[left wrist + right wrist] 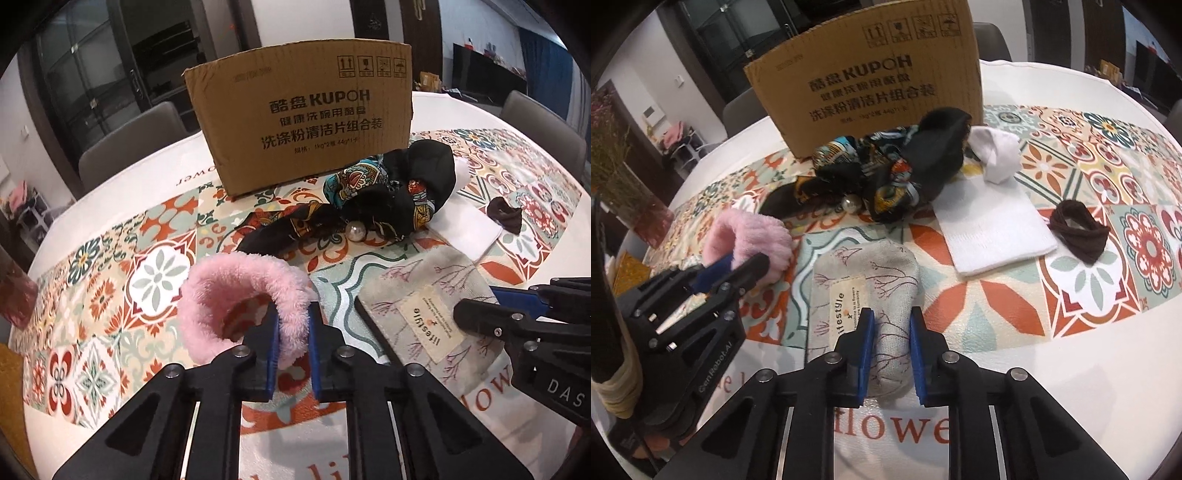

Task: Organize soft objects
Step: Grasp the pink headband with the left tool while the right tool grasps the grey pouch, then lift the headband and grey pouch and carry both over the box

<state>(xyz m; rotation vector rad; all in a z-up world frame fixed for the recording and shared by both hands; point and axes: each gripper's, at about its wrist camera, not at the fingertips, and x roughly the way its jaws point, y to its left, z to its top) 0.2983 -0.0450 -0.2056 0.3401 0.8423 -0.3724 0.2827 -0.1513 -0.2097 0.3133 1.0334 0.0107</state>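
A fluffy pink band stands on the patterned tablecloth, and my left gripper is shut on its near side. The pink band and the left gripper also show at the left of the right wrist view. A grey cloth pouch with a "lifestyle" label lies in front, and my right gripper is shut on its near end. The grey pouch shows at the right of the left wrist view, where only the right gripper's black body juts in. A cardboard box stands behind.
A black patterned scarf pile with a pearl lies before the box. A white folded cloth, a white bundle and a dark brown band lie to the right. A vase of dried flowers stands at the left edge.
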